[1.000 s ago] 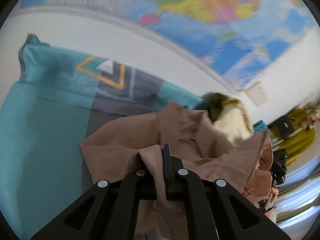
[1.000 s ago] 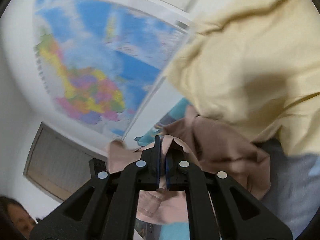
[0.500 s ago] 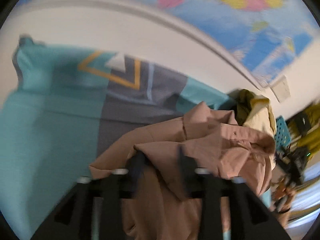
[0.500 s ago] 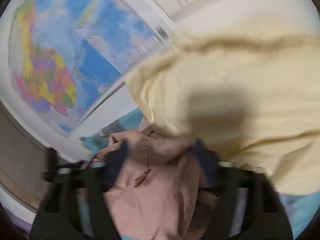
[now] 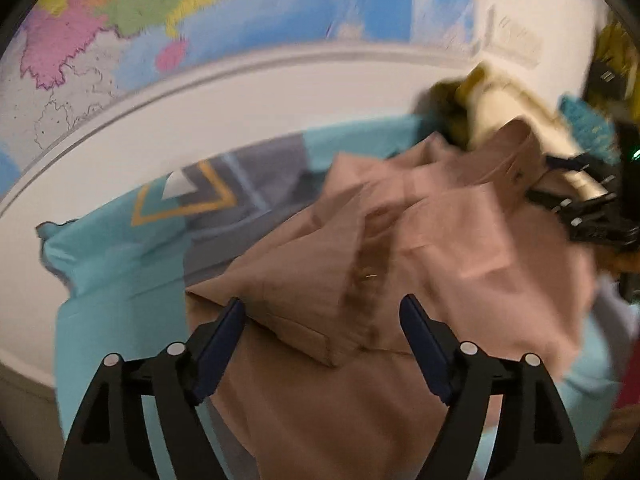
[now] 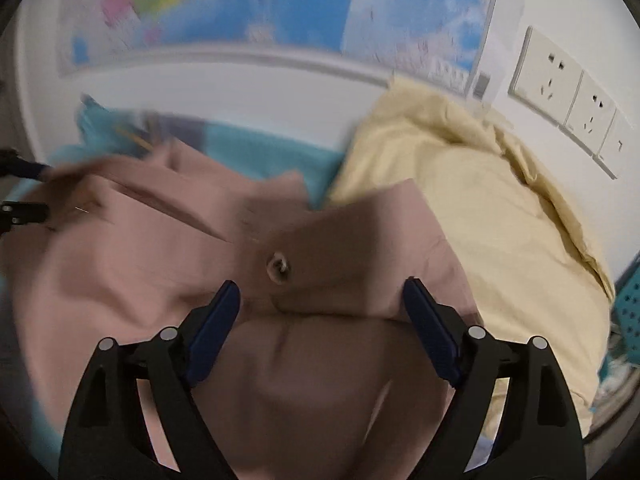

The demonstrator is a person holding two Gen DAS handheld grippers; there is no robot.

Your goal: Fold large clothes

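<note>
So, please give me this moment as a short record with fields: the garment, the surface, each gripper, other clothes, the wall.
garment: pinkish-brown garment, lying crumpled on the bed, not yet folded flat
surface: teal and grey bed cover
left gripper: open, jaws have just been opening; cloth lies below them, not pinched
right gripper: open, jaws opened within the last second; cloth with a button lies below them, not pinched
other clothes: pale yellow garment heaped beside the pinkish-brown one
wall: coloured map; white sockets
</note>
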